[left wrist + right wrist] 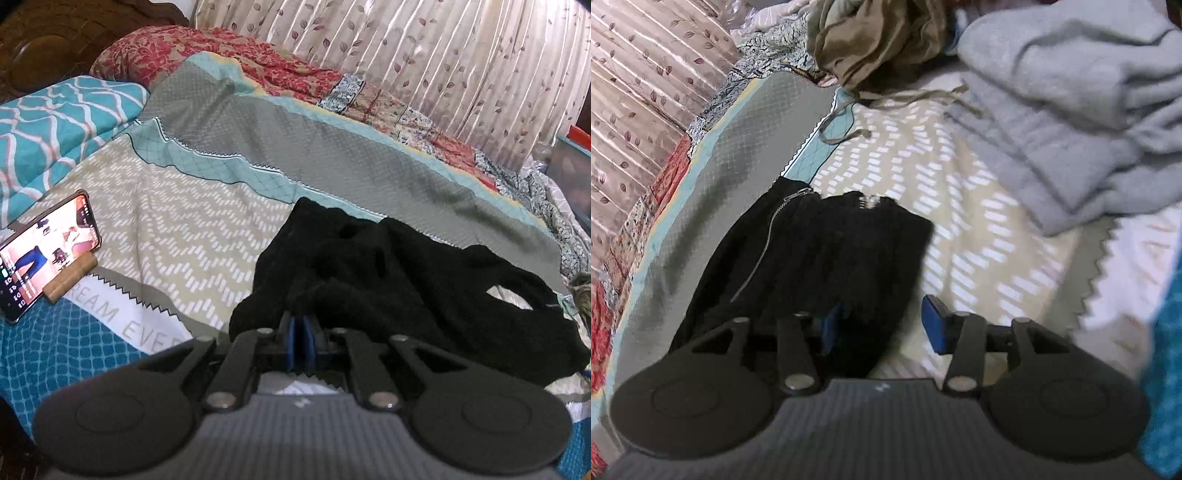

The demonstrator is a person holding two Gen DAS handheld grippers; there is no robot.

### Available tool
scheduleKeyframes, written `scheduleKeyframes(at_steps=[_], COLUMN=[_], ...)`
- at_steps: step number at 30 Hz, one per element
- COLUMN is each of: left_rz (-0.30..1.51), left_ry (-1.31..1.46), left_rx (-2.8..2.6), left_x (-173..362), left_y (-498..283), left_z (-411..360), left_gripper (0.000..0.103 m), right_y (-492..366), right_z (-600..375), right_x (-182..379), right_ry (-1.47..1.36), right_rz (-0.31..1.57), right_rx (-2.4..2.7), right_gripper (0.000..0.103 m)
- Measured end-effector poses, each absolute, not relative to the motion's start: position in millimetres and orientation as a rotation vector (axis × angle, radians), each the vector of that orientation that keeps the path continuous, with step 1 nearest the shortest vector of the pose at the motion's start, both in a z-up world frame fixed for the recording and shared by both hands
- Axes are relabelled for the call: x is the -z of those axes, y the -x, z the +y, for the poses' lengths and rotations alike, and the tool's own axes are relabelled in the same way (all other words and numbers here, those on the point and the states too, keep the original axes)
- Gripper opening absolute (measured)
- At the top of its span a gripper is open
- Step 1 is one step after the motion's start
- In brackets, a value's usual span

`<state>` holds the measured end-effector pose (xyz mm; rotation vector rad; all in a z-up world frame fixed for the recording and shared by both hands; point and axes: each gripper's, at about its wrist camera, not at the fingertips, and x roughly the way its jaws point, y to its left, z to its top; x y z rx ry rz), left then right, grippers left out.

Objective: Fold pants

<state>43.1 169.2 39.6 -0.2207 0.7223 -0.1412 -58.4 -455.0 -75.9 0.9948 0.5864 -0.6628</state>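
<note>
We see the left claw clenched on crumpled black pants, the right claw released, beside "DREAM" lettering on the bedsheet.

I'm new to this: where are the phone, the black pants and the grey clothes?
phone (50,254): left wrist view, its screen.
black pants (827,251): right wrist view, mid-fabric.
grey clothes (1071,92): right wrist view, top fold.

Left hand-held gripper closed (right parted)

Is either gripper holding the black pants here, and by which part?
The left gripper is shut on the black pants at their near edge. The right gripper stands open astride a near edge of them, gripping nothing.
</note>
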Motion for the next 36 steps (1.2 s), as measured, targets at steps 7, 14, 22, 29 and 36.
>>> scheduleKeyframes(at_steps=[7, 14, 22, 29, 36], left_rz=[0.694, 0.706, 0.699, 0.705, 0.811], left_ry=[0.218, 0.179, 0.221, 0.105, -0.093], left_rx=[0.150, 0.138, 0.106, 0.254, 0.303], left_x=[-59, -58, -68, -67, -6], left_y=[-23, 17, -21, -130, -194], left_z=[173, 189, 202, 146, 93], left_gripper=[0.006, 0.003, 0.053, 0.066, 0.067], right_y=[92, 180, 208, 166, 134], right_z=[-458, -460, -448, -407, -374], right_x=[14, -11, 32, 3, 1], right_ry=[-0.888, -0.701, -0.808, -0.615, -0.500], right_rz=[0.416, 0.394, 0.476, 0.396, 0.467], right_rx=[0.724, 0.939, 1.147, 1.098, 0.966], right_gripper=[0.006, 0.007, 0.043, 0.043, 0.043])
